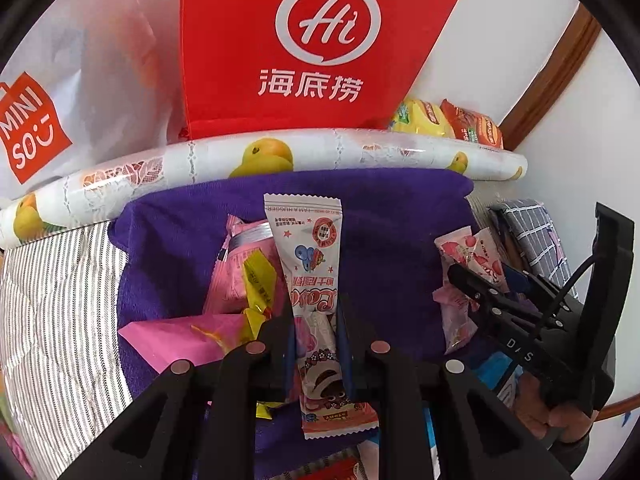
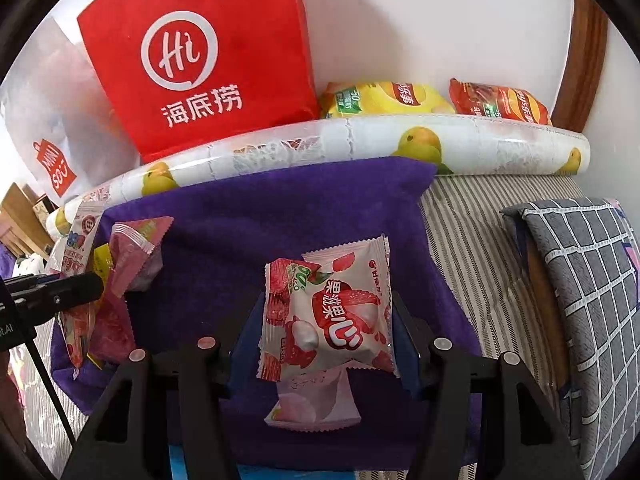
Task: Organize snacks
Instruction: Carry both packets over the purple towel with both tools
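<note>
My left gripper (image 1: 314, 320) is shut on a long white-and-pink stick packet (image 1: 308, 256), holding it above a purple towel (image 1: 384, 216). Pink and yellow snack packets (image 1: 240, 280) lie on the towel to its left. My right gripper (image 2: 328, 320) is shut on a white strawberry candy packet (image 2: 332, 312), with a pale pink packet (image 2: 312, 404) under it on the purple towel (image 2: 280, 208). The right gripper also shows at the right of the left wrist view (image 1: 480, 292). The left gripper's tip shows at the left of the right wrist view (image 2: 80, 284).
A red Haidilao paper bag (image 1: 320, 40) and a white Miniso bag (image 1: 36, 136) stand at the back behind a rolled fruit-print sheet (image 1: 272, 152). Yellow and red crisp bags (image 2: 432, 100) lie by the wall. A grey checked pillow (image 2: 580, 280) lies right on striped bedding (image 2: 472, 232).
</note>
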Action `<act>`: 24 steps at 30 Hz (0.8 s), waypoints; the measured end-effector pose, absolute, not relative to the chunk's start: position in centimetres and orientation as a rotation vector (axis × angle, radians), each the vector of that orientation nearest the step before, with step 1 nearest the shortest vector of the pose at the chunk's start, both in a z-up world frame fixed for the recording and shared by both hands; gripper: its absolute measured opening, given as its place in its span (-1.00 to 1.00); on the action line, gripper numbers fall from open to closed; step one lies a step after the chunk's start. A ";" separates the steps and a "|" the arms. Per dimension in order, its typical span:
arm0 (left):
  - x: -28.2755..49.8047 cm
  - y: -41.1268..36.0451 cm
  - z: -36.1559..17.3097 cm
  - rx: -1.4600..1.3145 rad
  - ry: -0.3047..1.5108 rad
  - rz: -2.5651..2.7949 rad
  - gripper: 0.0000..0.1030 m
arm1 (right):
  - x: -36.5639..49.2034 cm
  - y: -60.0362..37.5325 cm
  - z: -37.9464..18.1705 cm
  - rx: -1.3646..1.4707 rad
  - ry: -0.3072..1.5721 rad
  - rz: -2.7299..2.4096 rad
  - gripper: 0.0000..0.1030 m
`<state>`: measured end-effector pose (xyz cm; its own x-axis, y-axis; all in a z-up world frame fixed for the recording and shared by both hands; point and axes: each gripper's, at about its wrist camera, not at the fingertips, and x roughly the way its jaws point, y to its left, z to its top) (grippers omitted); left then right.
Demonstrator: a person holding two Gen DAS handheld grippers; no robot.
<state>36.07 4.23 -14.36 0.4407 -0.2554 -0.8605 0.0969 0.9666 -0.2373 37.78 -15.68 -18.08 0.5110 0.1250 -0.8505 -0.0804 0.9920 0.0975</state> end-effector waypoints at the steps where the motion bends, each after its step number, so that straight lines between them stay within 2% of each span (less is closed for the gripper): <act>1: 36.1 4.2 -14.4 -0.161 1.094 -0.220 -0.67 | 37.8 -15.7 -18.1 0.049 1.029 0.122 0.16; 16: 36.5 3.9 -15.7 -0.158 1.125 -0.215 -0.66 | 38.2 -16.4 -18.7 0.105 1.067 0.119 0.25; 24: 36.5 3.8 -15.8 -0.153 1.114 -0.219 -0.66 | 37.9 -16.2 -18.5 0.097 1.057 0.122 0.55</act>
<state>36.50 3.82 -15.77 0.4231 -0.2503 -0.8708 0.0980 0.9681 -0.2307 37.88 -16.18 -18.49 0.4862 0.1467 -0.8614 -0.0534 0.9890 0.1383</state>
